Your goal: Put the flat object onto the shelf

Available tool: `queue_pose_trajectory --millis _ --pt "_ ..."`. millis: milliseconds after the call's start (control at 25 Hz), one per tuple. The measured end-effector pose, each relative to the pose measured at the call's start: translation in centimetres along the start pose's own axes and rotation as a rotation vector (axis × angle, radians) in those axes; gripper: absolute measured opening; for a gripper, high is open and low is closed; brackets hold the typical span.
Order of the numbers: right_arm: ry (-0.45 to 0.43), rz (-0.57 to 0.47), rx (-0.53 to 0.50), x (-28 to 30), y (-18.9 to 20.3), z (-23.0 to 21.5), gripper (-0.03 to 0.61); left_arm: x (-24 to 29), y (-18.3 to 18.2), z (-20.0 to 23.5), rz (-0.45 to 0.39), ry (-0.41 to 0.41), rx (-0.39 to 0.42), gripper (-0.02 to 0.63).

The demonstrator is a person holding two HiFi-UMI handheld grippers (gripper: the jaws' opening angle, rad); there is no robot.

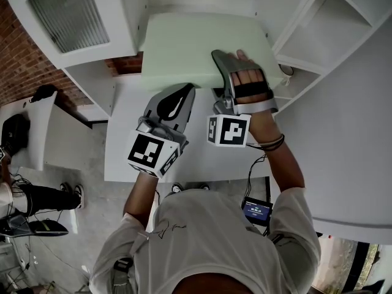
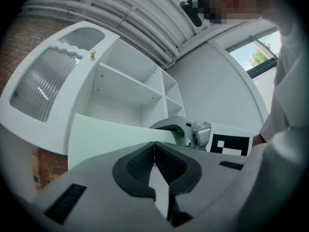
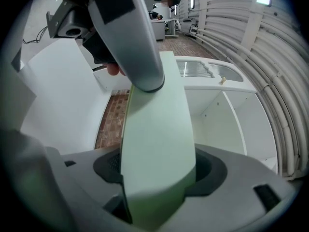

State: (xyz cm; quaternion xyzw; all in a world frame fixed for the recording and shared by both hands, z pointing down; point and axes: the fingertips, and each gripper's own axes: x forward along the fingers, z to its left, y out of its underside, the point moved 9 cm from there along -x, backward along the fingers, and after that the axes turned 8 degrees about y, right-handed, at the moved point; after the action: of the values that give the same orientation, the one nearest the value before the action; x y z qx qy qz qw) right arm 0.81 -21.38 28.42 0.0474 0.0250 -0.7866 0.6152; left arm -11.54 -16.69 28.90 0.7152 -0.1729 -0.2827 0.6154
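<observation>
The left gripper (image 1: 185,92) and the right gripper (image 1: 218,60) each have fingers clamped on the green sheet (image 1: 196,41), near the shelf (image 1: 334,32).

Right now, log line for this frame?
right gripper: jaws clamped on pale green panel | left gripper: jaws shut, tips against panel | panel: held before white shelf unit, not shelved

White T-shirt (image 1: 208,237) — black wristbands (image 1: 273,143).
</observation>
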Motion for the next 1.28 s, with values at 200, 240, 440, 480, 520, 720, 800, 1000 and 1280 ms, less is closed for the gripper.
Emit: queue_pose_trajectory --millis 200,240,440,480,520,720,800,1000,1280 --pt "-0.007 -0.032 0.014 -0.8 0.3 0.0 0.296 0.5 0.2 0.5 0.008 -0.001 0.009 0.014" --pt "-0.012 -0.038 0.024 -1.0 0.3 0.0 0.296 0.5 0.3 0.6 0.009 -0.001 0.009 0.014" --pt "-0.029 -0.040 0.052 -1.4 0.8 -0.1 0.296 1.1 0.4 0.8 0.010 -0.003 0.007 0.014" --pt "-0.029 -0.041 0.055 -1.6 0.8 -0.2 0.296 1.2 0.4 0.8 0.010 -0.005 0.004 0.014" --pt "-0.030 -0.044 0.060 -1.8 0.8 -0.3 0.296 1.3 0.4 0.9 0.008 -0.007 0.001 0.014" --pt "-0.047 -0.062 0.119 -3.0 1.0 -0.5 0.296 1.5 0.7 1.3 0.009 -0.035 -0.012 0.014" --pt "-0.050 -0.068 0.165 -3.5 1.3 -0.7 0.296 1.6 0.9 1.5 0.015 -0.060 -0.004 0.014" --pt "-0.023 -0.060 0.243 -4.5 2.3 -1.0 0.291 2.0 0.9 2.1 0.017 -0.075 -0.011 0.014" --pt "0.024 -0.046 0.373 -5.8 3.7 -1.3 0.161 2.5 0.9 2.3 0.019 -0.076 -0.008 0.014"
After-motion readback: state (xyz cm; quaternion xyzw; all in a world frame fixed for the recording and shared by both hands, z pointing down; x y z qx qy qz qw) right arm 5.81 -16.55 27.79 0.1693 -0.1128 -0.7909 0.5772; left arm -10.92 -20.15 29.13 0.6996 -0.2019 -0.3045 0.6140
